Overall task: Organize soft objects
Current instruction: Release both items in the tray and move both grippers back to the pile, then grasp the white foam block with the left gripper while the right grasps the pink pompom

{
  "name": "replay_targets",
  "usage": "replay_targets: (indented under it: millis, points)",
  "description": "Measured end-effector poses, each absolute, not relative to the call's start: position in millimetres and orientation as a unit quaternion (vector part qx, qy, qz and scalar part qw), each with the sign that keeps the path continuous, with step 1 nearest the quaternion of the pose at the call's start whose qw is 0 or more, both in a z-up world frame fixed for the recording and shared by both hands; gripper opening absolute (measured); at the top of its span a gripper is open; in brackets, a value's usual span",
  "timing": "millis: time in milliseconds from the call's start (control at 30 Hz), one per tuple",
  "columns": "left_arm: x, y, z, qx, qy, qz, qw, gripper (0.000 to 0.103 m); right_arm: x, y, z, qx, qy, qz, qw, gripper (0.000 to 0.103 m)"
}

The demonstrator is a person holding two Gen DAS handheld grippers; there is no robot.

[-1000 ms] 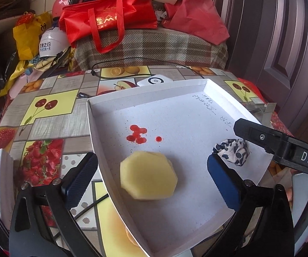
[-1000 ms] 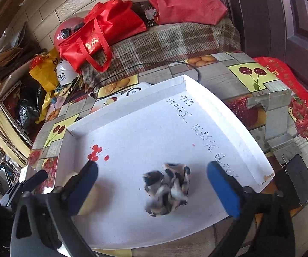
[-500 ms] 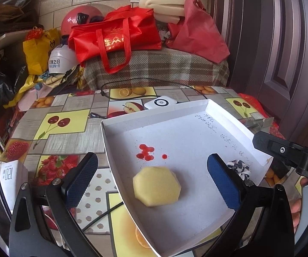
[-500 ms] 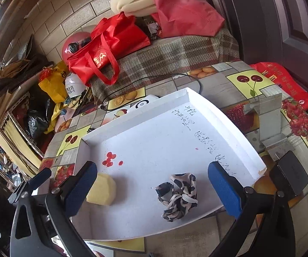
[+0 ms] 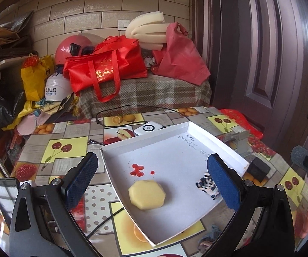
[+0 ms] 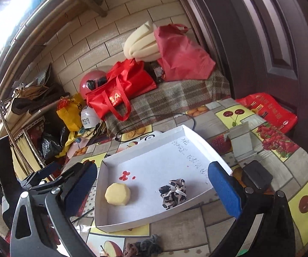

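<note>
A yellow octagonal sponge (image 5: 147, 194) lies in the white cardboard tray (image 5: 171, 132), near its front left; it also shows in the right wrist view (image 6: 117, 194). A black-and-white patterned scrunchie (image 6: 172, 192) lies in the tray (image 6: 145, 150) to the sponge's right, half hidden behind my left finger in the left wrist view (image 5: 205, 185). My left gripper (image 5: 151, 182) is open and empty, raised above the tray's front. My right gripper (image 6: 151, 186) is open and empty, also above and in front of the tray. A dark crumpled cloth (image 6: 143, 246) lies on the table before the tray.
The table has a fruit-pattern cloth (image 5: 68, 150). A white device (image 5: 148, 127) with a black cable sits behind the tray. A black block (image 6: 255, 176) and a grey metal bracket (image 6: 242, 141) stand right of the tray. Red bags (image 5: 109, 68) and helmets pile up behind.
Both grippers have pulled up and back from the tray, open and empty. The sponge and scrunchie stay in the tray and look smaller and farther now.
</note>
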State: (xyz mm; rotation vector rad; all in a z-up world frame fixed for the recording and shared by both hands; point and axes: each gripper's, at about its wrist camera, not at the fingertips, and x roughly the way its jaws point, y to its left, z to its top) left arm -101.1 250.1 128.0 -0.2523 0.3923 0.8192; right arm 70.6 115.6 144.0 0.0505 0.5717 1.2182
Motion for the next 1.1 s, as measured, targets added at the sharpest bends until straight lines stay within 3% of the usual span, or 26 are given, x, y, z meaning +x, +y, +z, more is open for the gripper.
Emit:
replay_targets:
  millis: [333, 600, 1100]
  points:
    - [-137.4, 218.7, 104.8, -0.126, 0.201, 0.268, 0.934, 0.103, 94.3, 40.4, 123.3, 0.028, 0.272, 0.541, 0.795, 0.103]
    - [-151.3, 157.6, 68.5, -0.036, 0.278, 0.168, 0.945, 0.103, 113.2, -7.0, 90.5, 0.006, 0.310, 0.525, 0.793, 0.103]
    - [-138.0, 124.7, 29.1, 0.027, 0.366, 0.126, 0.922, 0.097, 69.8, 33.9, 52.9, -0.116, 0.327, 0.523, 0.779, 0.100]
